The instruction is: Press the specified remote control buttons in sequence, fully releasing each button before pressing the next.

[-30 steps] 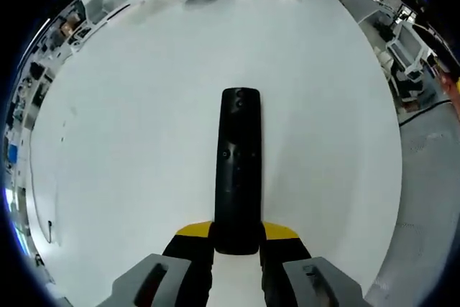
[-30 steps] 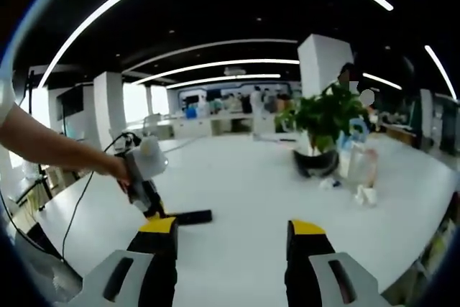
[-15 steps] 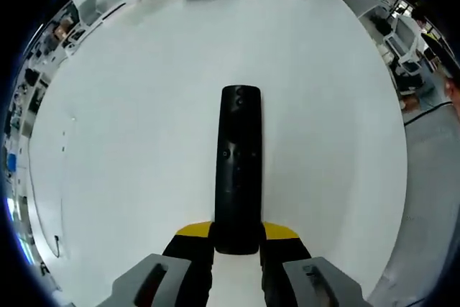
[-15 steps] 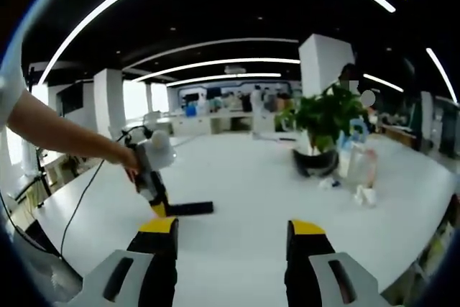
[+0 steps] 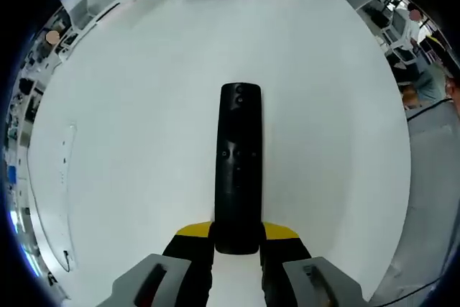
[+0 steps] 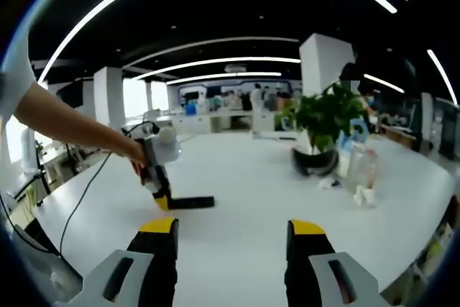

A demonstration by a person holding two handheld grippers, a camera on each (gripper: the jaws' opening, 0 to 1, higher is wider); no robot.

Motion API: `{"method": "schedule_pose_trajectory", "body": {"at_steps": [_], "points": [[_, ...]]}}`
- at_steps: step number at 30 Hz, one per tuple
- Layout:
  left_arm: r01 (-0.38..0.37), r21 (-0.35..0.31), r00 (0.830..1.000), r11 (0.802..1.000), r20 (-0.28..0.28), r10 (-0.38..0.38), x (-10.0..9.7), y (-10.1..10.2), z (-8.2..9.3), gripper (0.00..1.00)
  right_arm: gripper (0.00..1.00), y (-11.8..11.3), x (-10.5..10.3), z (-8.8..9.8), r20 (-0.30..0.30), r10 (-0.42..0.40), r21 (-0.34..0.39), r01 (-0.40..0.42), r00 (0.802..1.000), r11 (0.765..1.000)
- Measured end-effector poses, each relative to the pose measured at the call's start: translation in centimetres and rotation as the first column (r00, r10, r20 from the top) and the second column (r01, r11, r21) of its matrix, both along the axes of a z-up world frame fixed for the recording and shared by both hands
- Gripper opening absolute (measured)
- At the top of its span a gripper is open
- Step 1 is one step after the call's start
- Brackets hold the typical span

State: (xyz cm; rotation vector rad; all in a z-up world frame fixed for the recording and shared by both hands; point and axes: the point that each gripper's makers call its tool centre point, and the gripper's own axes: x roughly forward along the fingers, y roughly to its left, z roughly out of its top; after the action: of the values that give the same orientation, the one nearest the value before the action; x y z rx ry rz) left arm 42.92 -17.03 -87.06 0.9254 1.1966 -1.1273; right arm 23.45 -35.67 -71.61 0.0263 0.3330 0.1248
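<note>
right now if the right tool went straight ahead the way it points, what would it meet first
Probably nothing soon: the right tool is open over bare white table. The remote, held by the left tool, sits off to its left; the potted plant is farther right.

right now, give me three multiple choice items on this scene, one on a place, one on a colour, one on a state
1. Where does the potted plant stand?
A. on the white table
B. on the floor
C. on a chair

2. What colour is the remote control?
A. white
B. black
C. red

3. What state is the right gripper in?
A. shut on the remote control
B. shut on a cup
C. open, holding nothing

Answers:
1. A, its dark pot sits on the tabletop in the right gripper view.
2. B, it looks black against the white table in both views.
3. C, its yellow-tipped fingers stand apart with bare table between them, while the left gripper clamps the remote control's near end.
</note>
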Motion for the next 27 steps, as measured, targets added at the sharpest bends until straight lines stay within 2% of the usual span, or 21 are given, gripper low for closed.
{"method": "schedule_pose_trajectory", "body": {"at_steps": [18, 27], "points": [[0.085, 0.050, 0.996, 0.995, -0.013, -0.085, 2.1, 0.2, -0.1, 0.23, 0.58, 0.7, -0.1, -0.5, -0.020, 0.022, -0.016, -0.022, 1.000, 1.000], [0.123, 0.081, 0.992, 0.989, -0.022, -0.122, 4.2, 0.3, -0.2, 0.23, 0.58, 0.8, -0.1, -0.8, -0.031, 0.019, -0.029, -0.020, 0.999, 0.999]]}}
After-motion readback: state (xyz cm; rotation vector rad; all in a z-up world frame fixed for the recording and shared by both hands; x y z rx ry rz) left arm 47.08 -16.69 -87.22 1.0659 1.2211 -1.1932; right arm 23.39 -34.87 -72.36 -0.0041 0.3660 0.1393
